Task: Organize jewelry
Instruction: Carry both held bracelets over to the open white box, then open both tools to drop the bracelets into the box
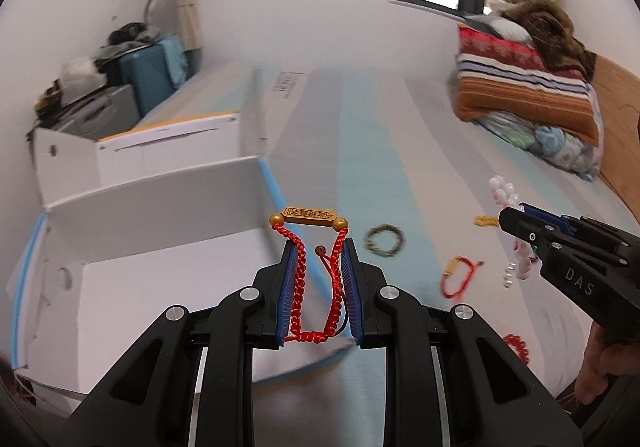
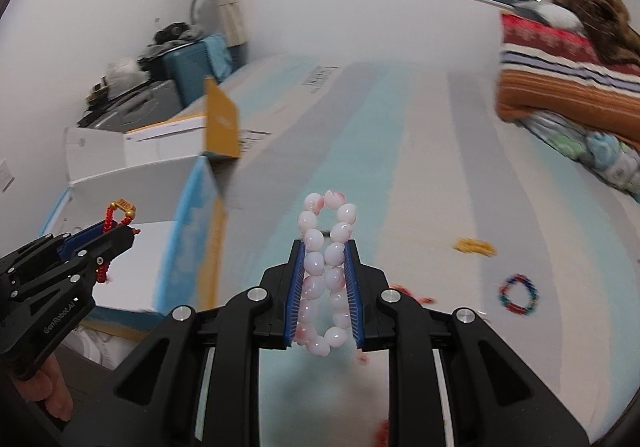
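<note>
Jewelry is split between my two tools and the bed. My left hand-held gripper is closed narrowly on a red braided cord bracelet; both cord strands run between the blue pads, and its gold bar charm projects past the fingertips. My right hand-held gripper is closed narrowly on a pink-white bead bracelet, squeezed into a long loop whose top rises above the fingertips.

Position: both tools are held above the striped bed sheet. The left one sits beside an open white cardboard box that lies to its left.

Remaining items lie loose on the sheet, well apart from one another:
- a green-brown bead bracelet;
- a red cord bracelet with a gold piece;
- a small gold item;
- a multicoloured bead bracelet;
- a dark red bead bracelet, near my right hand.

Folded blankets are stacked at the far right of the bed.
</note>
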Available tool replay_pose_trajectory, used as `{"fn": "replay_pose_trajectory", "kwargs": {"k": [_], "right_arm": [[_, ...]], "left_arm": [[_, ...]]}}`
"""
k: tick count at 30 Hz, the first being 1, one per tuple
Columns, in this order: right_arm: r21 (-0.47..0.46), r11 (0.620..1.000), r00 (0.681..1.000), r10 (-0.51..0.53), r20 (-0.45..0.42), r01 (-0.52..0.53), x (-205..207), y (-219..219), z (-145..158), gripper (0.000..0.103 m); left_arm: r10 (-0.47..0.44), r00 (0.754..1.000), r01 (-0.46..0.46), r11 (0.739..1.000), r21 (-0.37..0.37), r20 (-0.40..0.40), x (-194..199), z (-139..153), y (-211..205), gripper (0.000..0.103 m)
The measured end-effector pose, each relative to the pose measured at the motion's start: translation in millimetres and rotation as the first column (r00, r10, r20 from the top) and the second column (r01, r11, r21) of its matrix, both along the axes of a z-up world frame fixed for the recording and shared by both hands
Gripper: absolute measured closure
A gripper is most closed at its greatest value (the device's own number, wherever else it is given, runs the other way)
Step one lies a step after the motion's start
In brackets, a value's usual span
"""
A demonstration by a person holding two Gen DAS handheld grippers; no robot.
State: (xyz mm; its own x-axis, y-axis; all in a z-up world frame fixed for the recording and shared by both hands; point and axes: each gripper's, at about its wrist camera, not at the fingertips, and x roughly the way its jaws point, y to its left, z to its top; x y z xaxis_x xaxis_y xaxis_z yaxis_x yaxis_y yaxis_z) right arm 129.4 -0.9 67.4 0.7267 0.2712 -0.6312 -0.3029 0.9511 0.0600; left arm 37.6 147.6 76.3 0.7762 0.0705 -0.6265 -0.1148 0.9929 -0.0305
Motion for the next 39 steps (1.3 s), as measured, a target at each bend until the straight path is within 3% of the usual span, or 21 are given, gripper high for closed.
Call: {"fn": "replay_pose_trajectory", "kwargs": {"k": [7,14,21,30,34,39], "right_arm": [[-0.005,0.994,0.994,0.111,0.013,-0.111,-7.0,72.0,9.5,0.084],[-0.031,0.977,0.978,0.210,-0.013,-0.211,-12.3,145.2,4.7,0.084],[-0.133,0.936,0.937,0.303,-0.171,-0.327,-2.8,222.8,-28.2,0.084],[-0.194,0.921,0.900,0.257,-0.353,-0.339,13.1,258.4,-67.4,0.084],[-0.210,0.920,0.882,0.224,-0.414,-0.332,19.6,262.7,-83.5,0.084],[-0.204,0.921,0.876,0.222,-0.427,-0.333,18.6,261.4,-92.3,0.083]], "left_arm": [[0.101,0.995,-0.100,0.995,0.012,-0.008,-20.8,2.0,59.3,0.081],[0.184,0.981,-0.182,0.983,0.026,-0.068,-31.2,-8.3,115.5,0.081],[0.208,0.962,-0.207,0.978,0.025,-0.179,-23.1,-23.9,160.0,0.081],[0.208,0.913,-0.225,0.974,-0.009,-0.351,-11.3,-55.8,191.7,0.081],[0.217,0.902,-0.236,0.972,-0.006,-0.374,-11.1,-61.9,196.5,0.081],[0.222,0.896,-0.243,0.970,-0.006,-0.385,-10.9,-67.2,196.1,0.081]]}}
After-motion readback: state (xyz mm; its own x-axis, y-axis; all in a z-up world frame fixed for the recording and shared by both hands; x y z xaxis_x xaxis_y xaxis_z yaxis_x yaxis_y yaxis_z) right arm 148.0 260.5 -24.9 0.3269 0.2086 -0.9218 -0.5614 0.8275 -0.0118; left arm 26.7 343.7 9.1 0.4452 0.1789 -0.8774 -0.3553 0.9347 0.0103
